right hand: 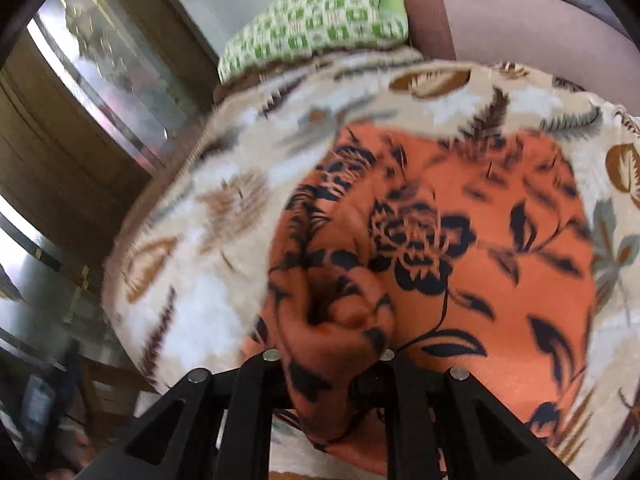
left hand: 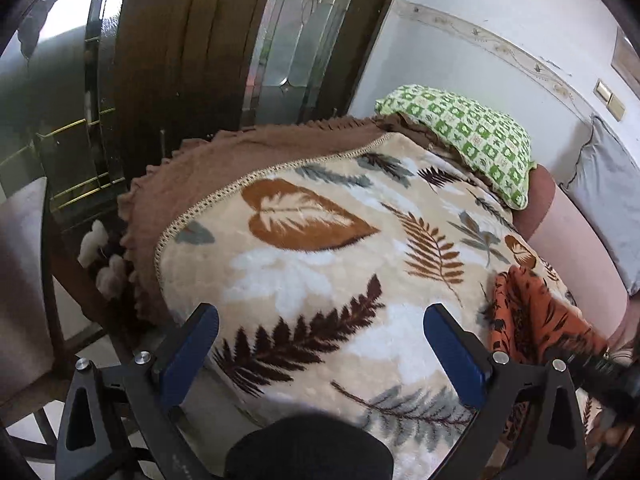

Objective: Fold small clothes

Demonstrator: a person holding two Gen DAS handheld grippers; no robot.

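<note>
An orange garment (right hand: pixel 460 248) with black flowers lies on a cream blanket (right hand: pixel 188 292) printed with leaves. My right gripper (right hand: pixel 330 364) is shut on a bunched fold of that garment, and the cloth hides its pads and rises over them. In the left wrist view the same orange garment (left hand: pixel 536 312) shows at the right edge of the blanket (left hand: pixel 304 256). My left gripper (left hand: pixel 320 344) stands open above the blanket with nothing between its blue pads (left hand: pixel 188 352), well left of the garment.
A green checked pillow (left hand: pixel 464 136) lies at the far end of the bed. A brown fringed cover (left hand: pixel 224 160) edges the blanket. A wooden door with glass panels (left hand: pixel 224 40) stands beyond. A pink cushion (left hand: pixel 576 256) and a grey pillow (left hand: pixel 608 192) lie to the right.
</note>
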